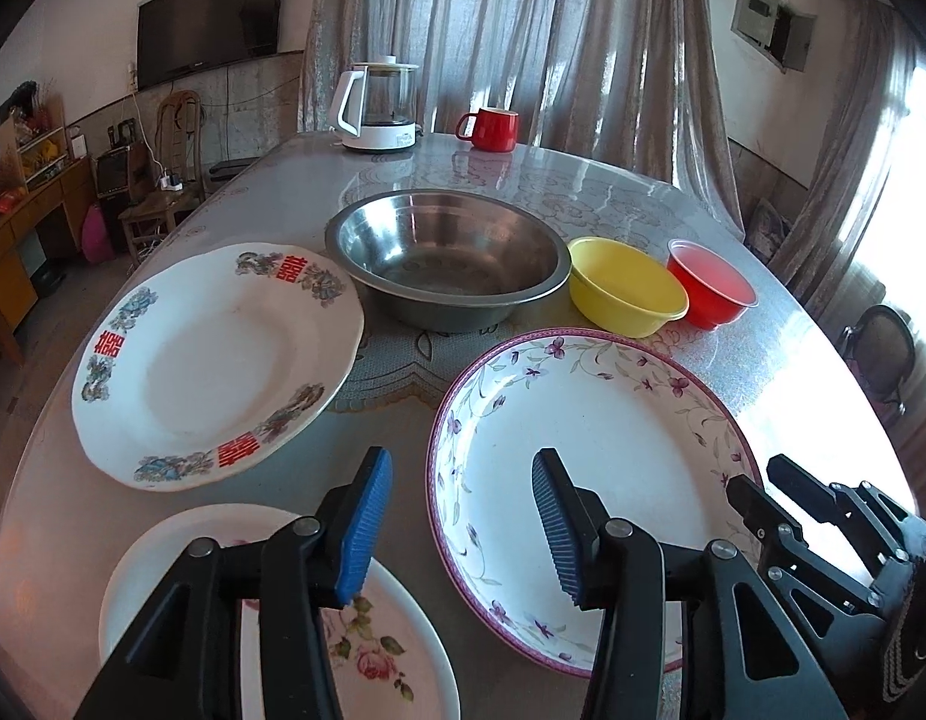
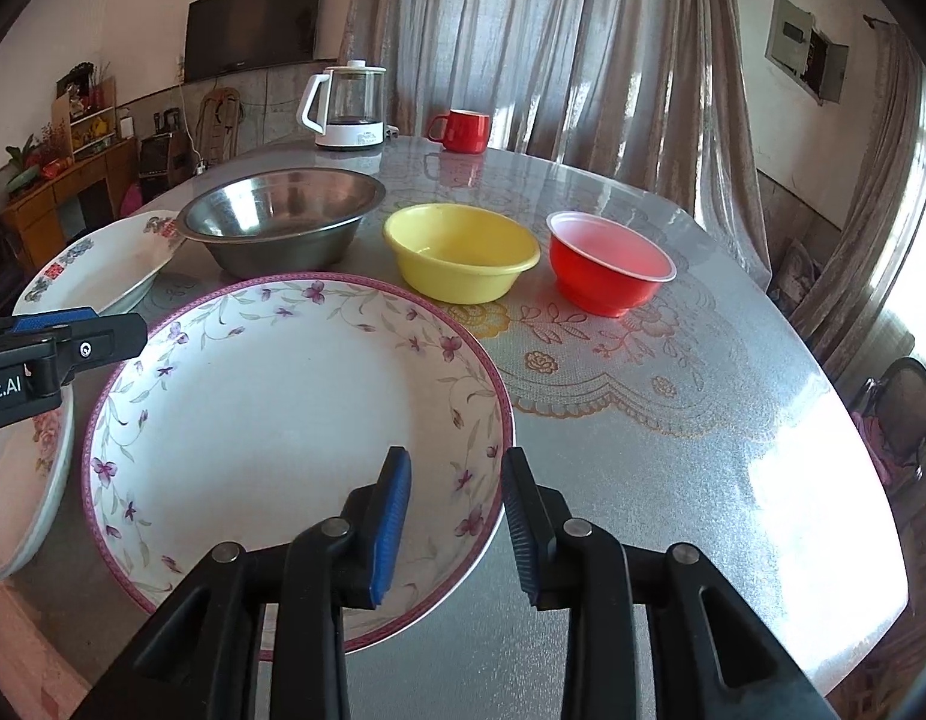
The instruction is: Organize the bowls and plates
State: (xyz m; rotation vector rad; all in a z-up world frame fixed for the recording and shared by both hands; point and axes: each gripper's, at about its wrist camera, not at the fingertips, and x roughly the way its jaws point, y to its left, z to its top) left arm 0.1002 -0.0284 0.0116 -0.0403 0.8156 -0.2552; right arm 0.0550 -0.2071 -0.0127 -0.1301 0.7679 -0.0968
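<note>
A large purple-flowered plate (image 1: pixel 589 456) (image 2: pixel 283 414) lies at the near middle of the table. My left gripper (image 1: pixel 463 522) is open above the gap between that plate and a small rose plate (image 1: pixel 367 648). A white plate with red characters (image 1: pixel 217 360) (image 2: pixel 97 270) lies to the left. My right gripper (image 2: pixel 457 516) is open, its jaws either side of the purple plate's near right rim; it also shows in the left wrist view (image 1: pixel 757 486). Behind stand a steel bowl (image 1: pixel 448 255) (image 2: pixel 280 216), a yellow bowl (image 1: pixel 625 285) (image 2: pixel 460 249) and a red bowl (image 1: pixel 712 282) (image 2: pixel 607 261).
A white-based glass kettle (image 1: pixel 382 105) (image 2: pixel 349 105) and a red mug (image 1: pixel 490 129) (image 2: pixel 463 131) stand at the table's far edge before curtains. The round table (image 2: pixel 673 408) has a lace-pattern cover. Chairs stand to the left and right of it.
</note>
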